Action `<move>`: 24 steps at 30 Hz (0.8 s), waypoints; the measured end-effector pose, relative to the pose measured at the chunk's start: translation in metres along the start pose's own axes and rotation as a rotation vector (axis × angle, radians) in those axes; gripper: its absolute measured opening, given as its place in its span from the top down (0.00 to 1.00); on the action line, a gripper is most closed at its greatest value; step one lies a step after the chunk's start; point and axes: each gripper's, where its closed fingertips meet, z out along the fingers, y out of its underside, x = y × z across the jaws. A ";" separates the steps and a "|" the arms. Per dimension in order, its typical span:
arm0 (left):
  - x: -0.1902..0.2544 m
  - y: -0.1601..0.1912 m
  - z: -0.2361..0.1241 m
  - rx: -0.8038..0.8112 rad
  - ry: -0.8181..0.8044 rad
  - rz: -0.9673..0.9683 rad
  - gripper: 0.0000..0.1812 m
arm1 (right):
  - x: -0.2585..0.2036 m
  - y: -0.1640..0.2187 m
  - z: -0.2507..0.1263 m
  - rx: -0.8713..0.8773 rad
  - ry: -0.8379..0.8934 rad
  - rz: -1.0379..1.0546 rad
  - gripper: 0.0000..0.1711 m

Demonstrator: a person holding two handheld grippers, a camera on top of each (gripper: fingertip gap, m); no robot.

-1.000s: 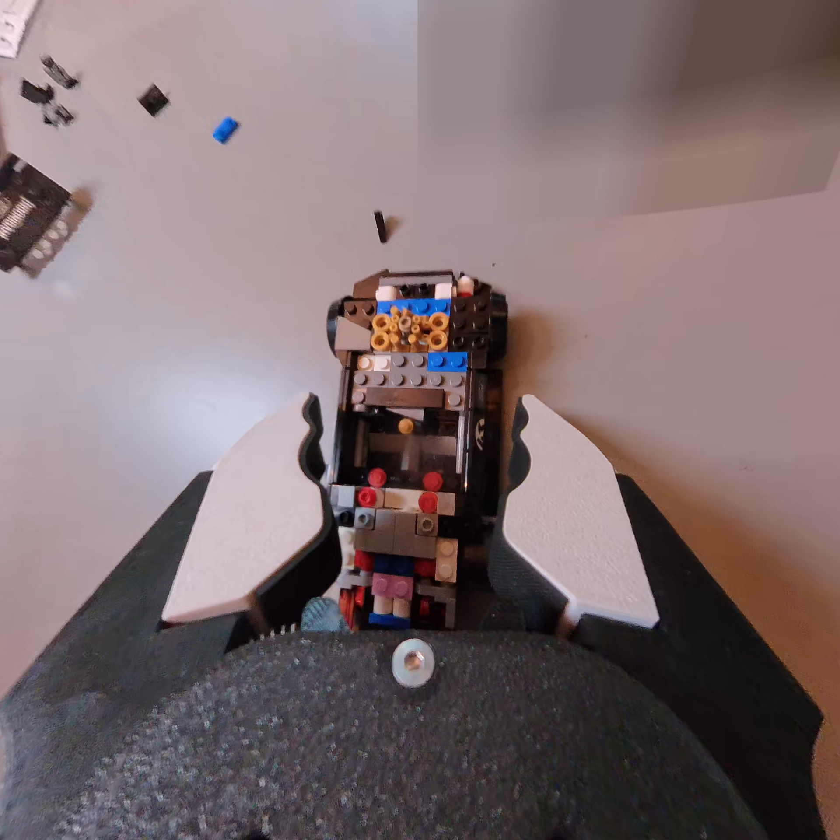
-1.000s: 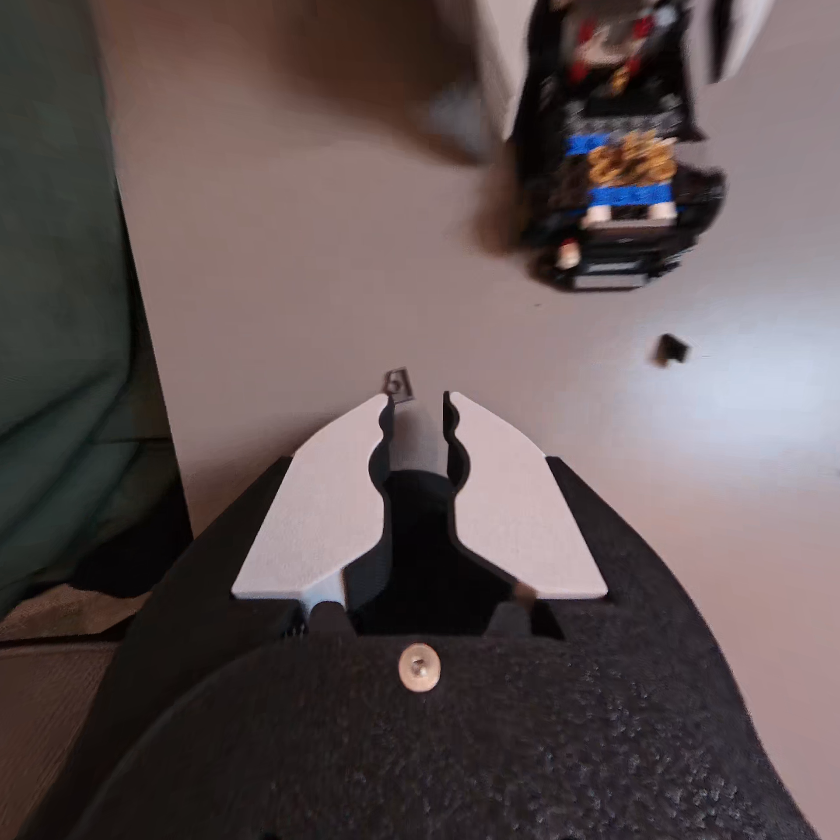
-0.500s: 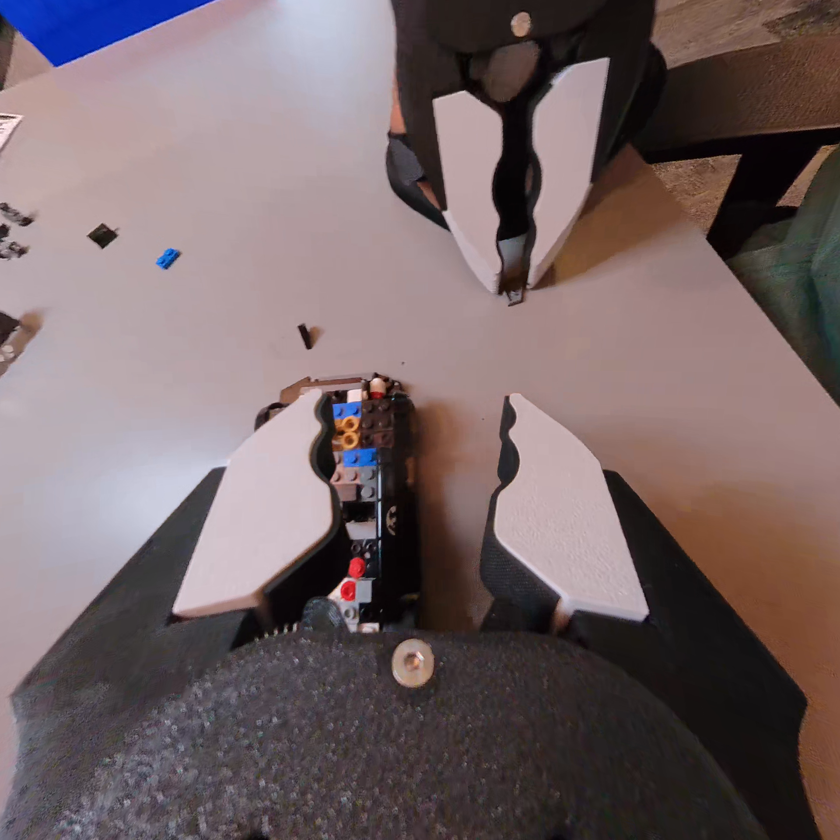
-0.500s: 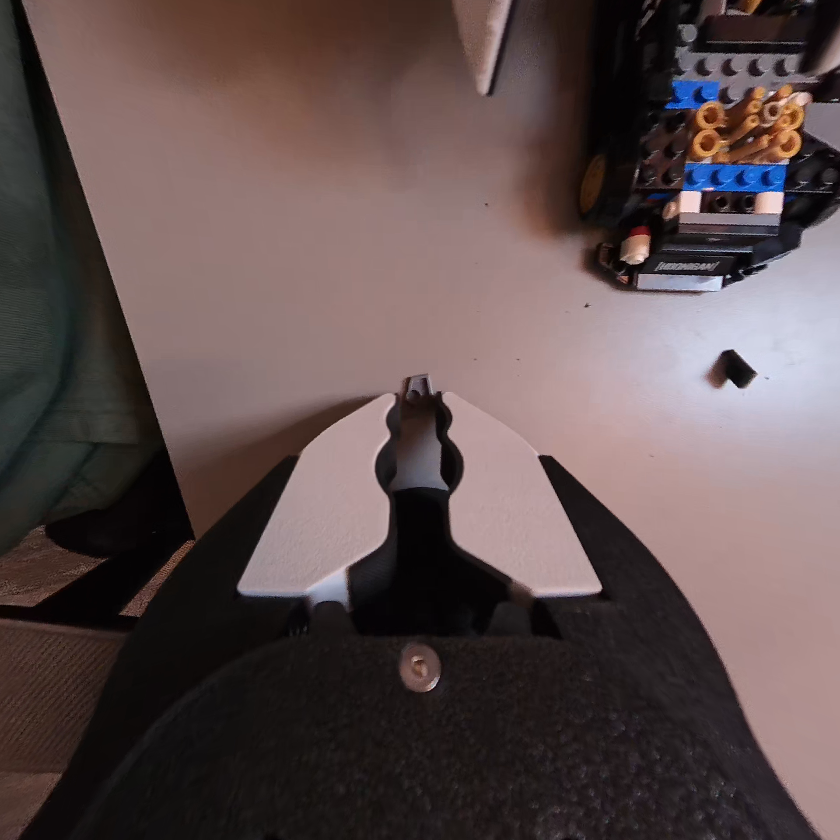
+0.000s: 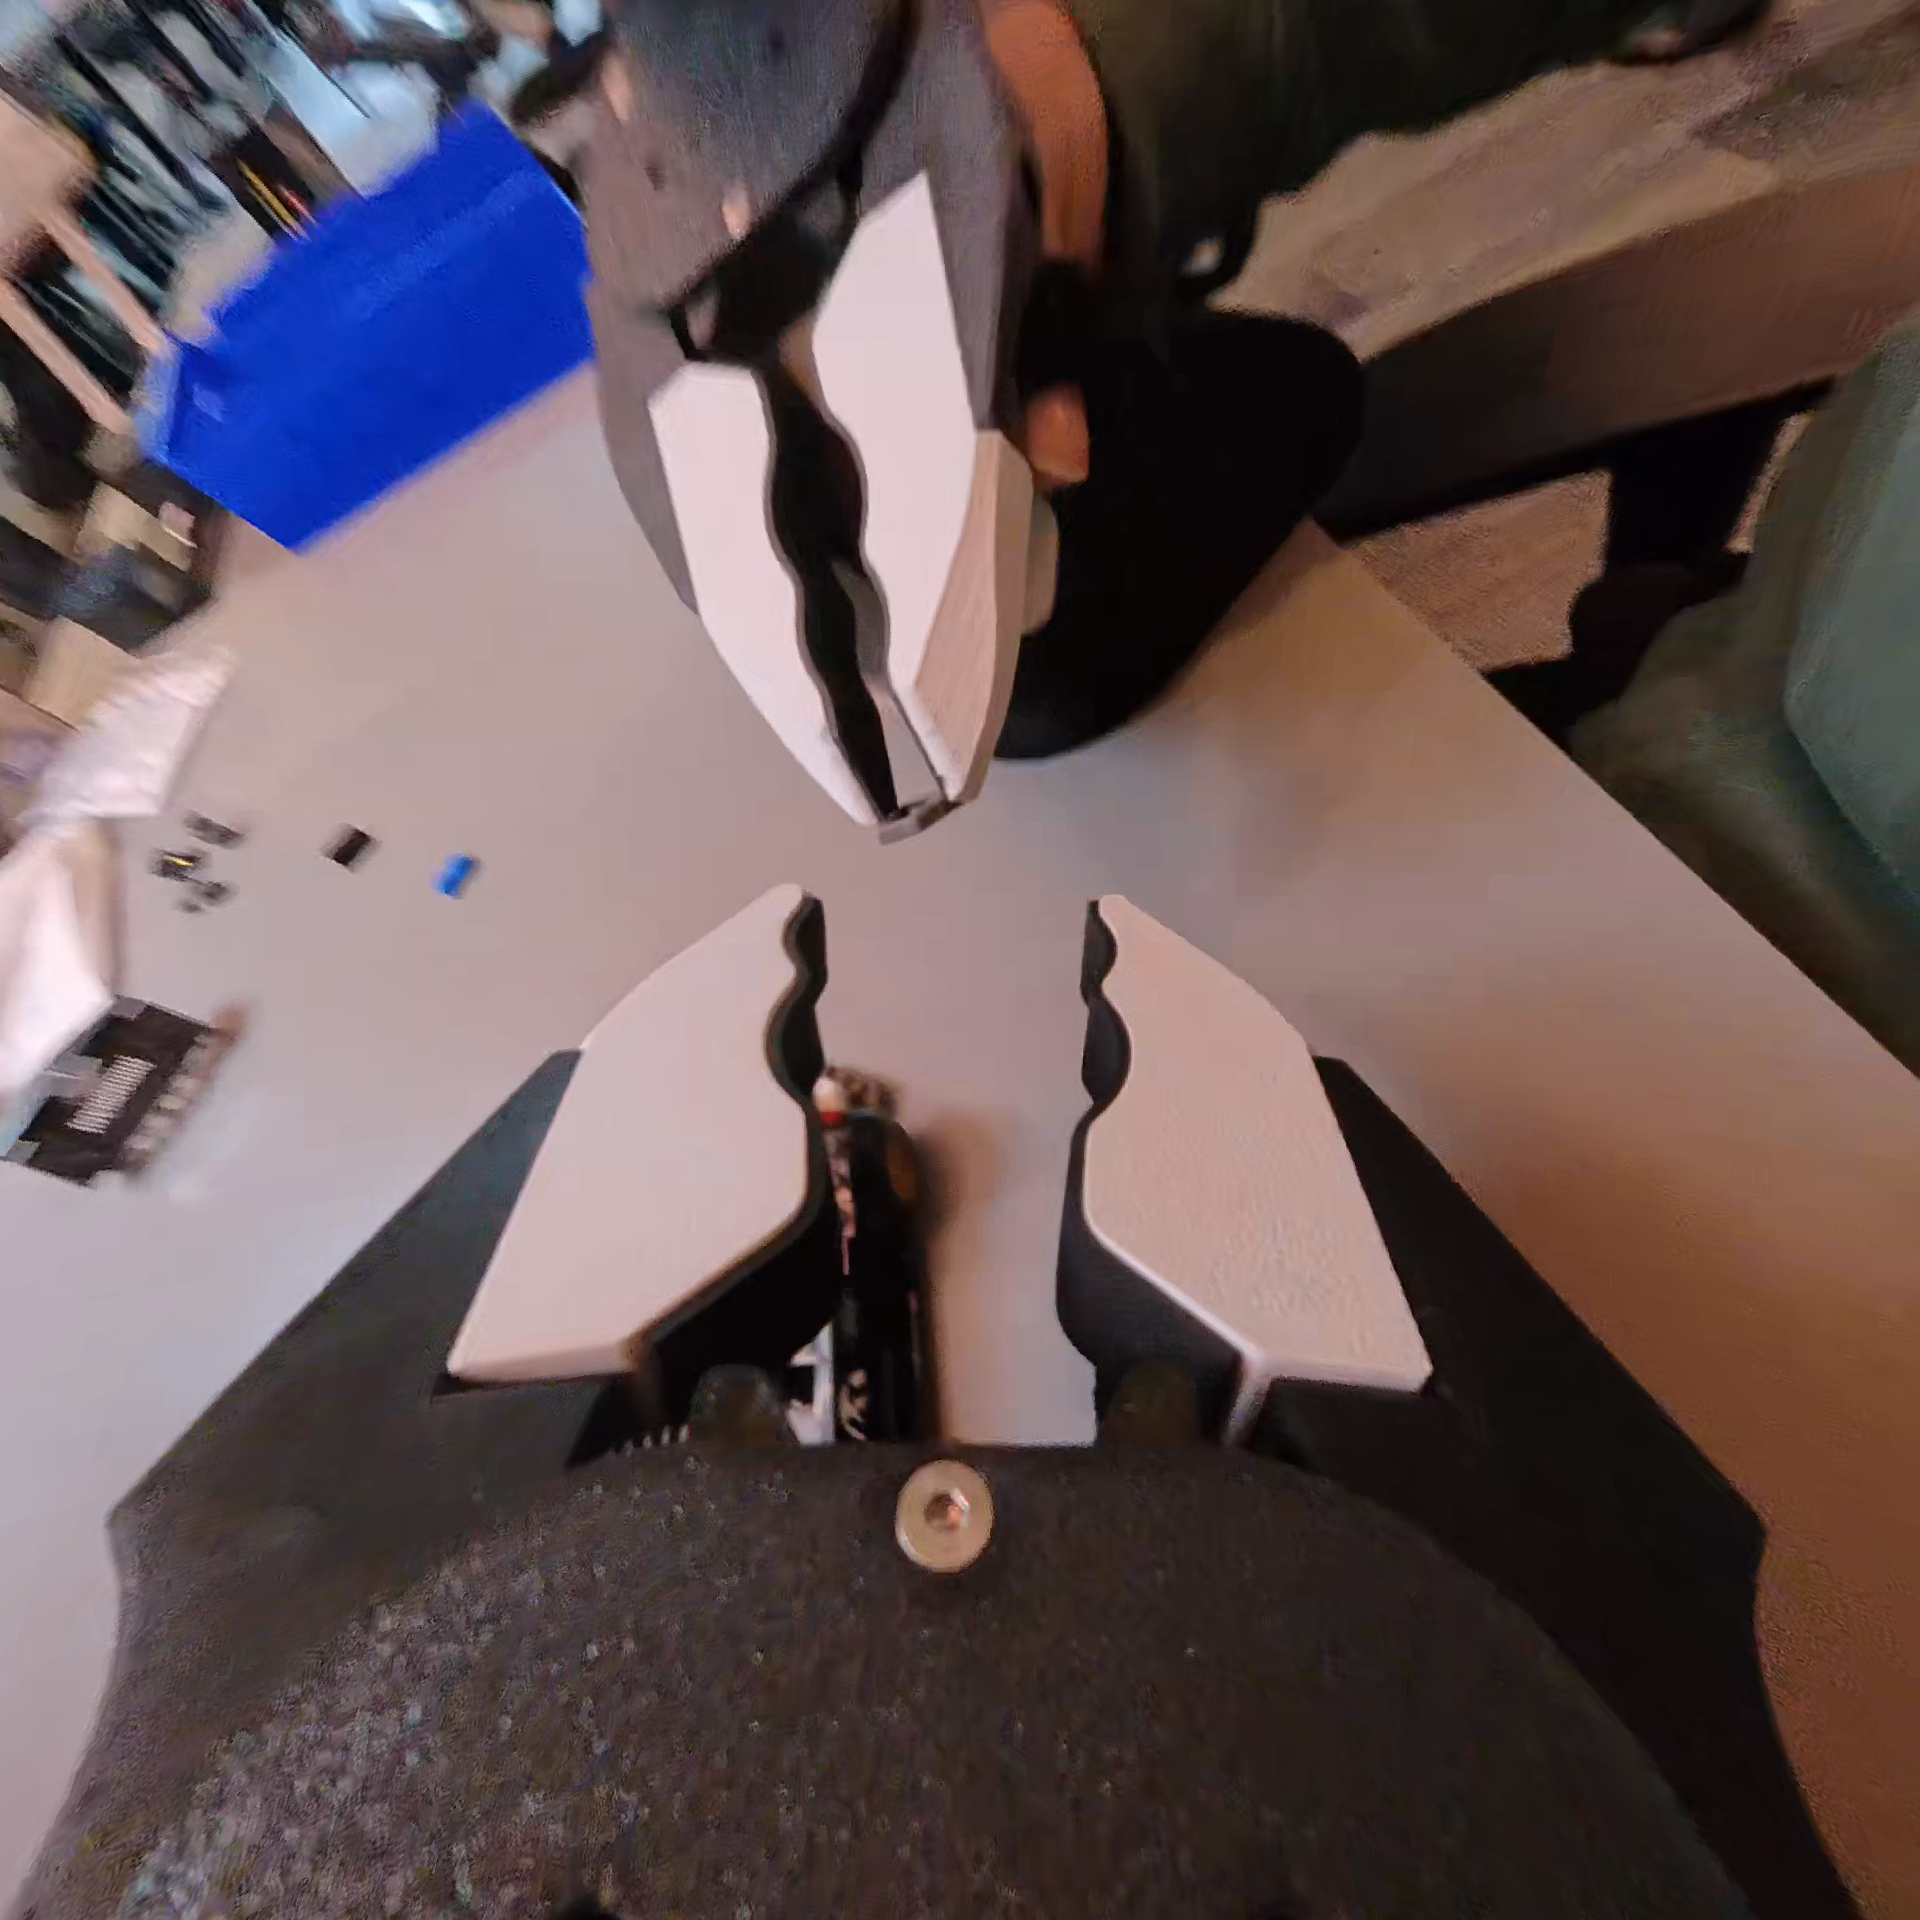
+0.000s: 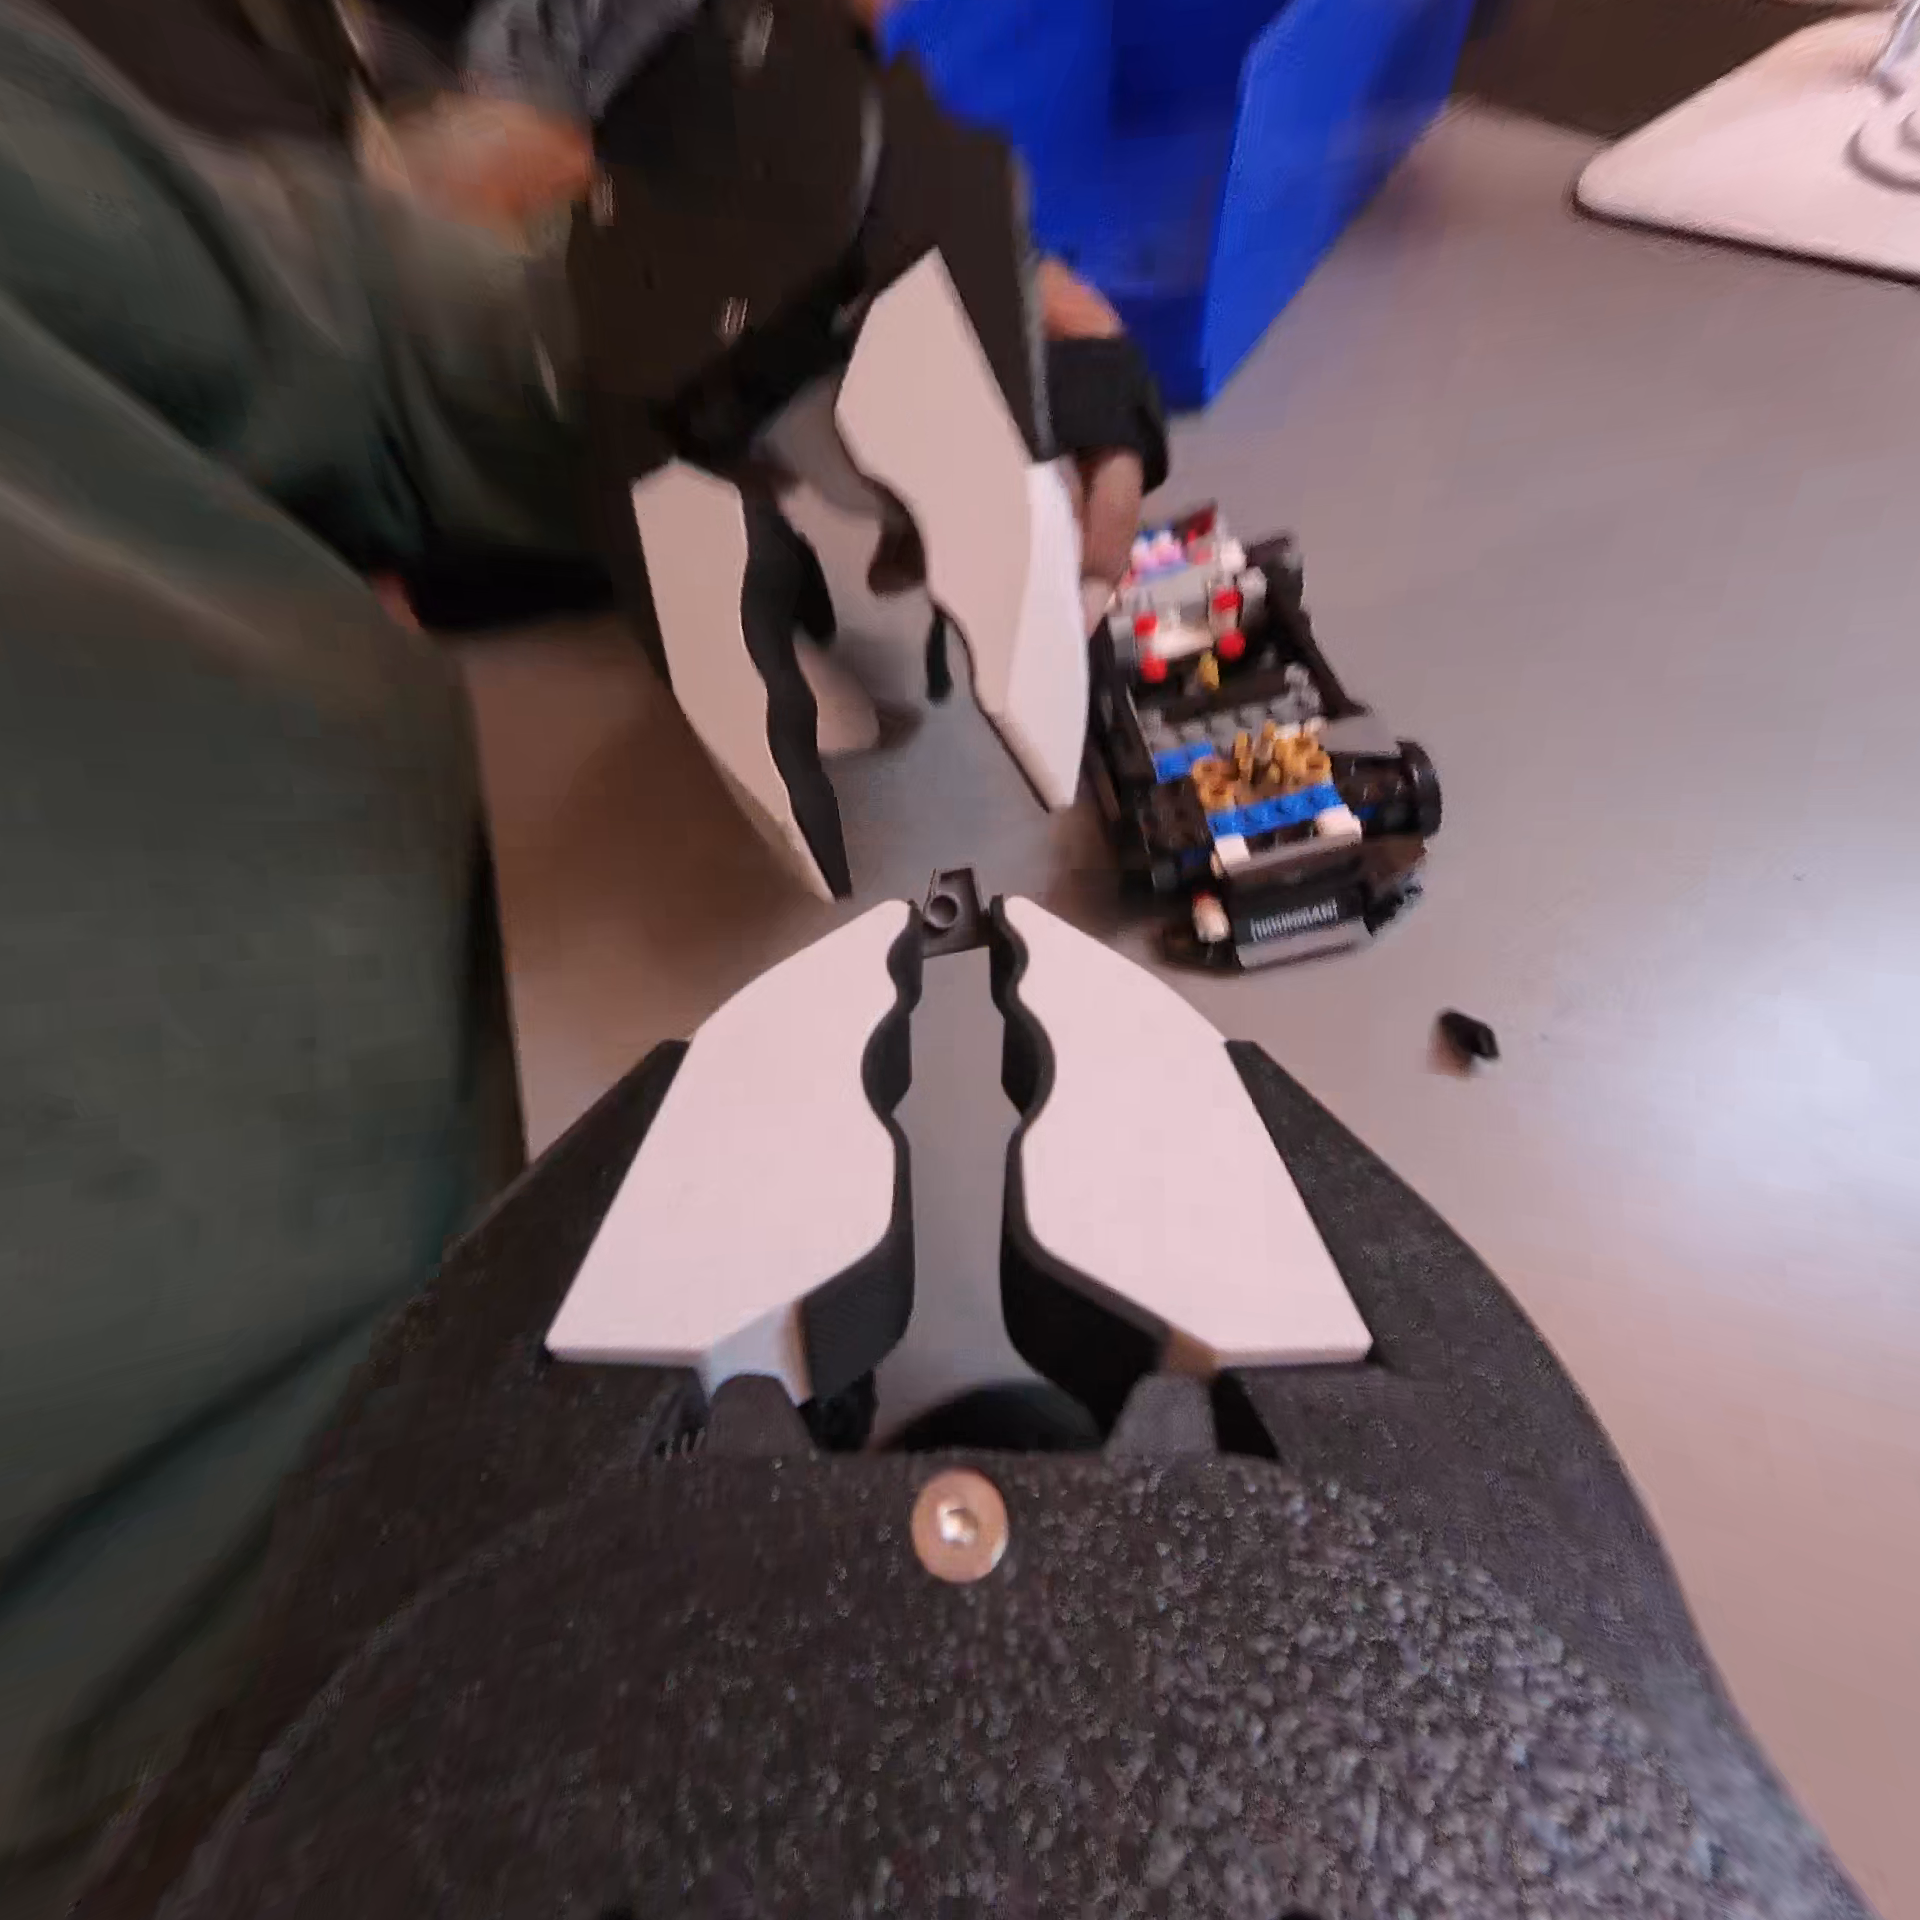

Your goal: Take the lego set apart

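Note:
The lego car (image 6: 1268,769) stands on the grey table (image 6: 1610,727), its black body open over blue, gold and red bricks. My right gripper (image 6: 953,914) is shut on a small dark grey lego piece (image 6: 954,894) at its fingertips. It also shows in the left wrist view (image 5: 899,810), where the piece (image 5: 912,821) sticks out of its tips. My left gripper (image 5: 951,914) is open and holds nothing. The car (image 5: 868,1195) shows only as a sliver beside its left finger (image 5: 665,1143). In the right wrist view the left gripper (image 6: 940,831) hangs just left of the car.
A small black piece (image 6: 1465,1039) lies near the car. A blue piece (image 5: 455,875), black pieces (image 5: 348,844) and a black panel (image 5: 114,1091) lie at the left. A blue bin (image 5: 384,343) stands behind. The table edge (image 5: 1558,779) runs at the right. Only a small space, under 4 cm, lies between the two pairs of fingers.
My left gripper has tilted up and off the car, which slid from between its fingers to its left side; its jaws narrowed. My right gripper closed on the grey piece and lifted it.

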 end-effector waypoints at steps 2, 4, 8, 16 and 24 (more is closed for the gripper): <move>-0.010 -0.016 -0.006 0.050 -0.084 0.034 0.78 | -0.003 -0.020 -0.004 0.137 -0.057 0.096 0.93; -0.017 -0.026 -0.011 0.069 -0.153 0.080 0.81 | -0.009 -0.034 -0.007 0.237 -0.132 0.179 0.93; -0.025 -0.038 -0.022 0.078 -0.271 0.162 0.90 | -0.014 -0.049 -0.005 0.331 -0.221 0.277 0.93; -0.024 -0.026 -0.038 -0.023 -0.402 0.181 0.93 | -0.017 -0.054 0.011 0.356 -0.320 0.403 0.93; -0.025 0.005 -0.080 -0.029 -0.459 -0.128 0.99 | -0.004 -0.065 0.029 0.354 -0.243 0.317 0.90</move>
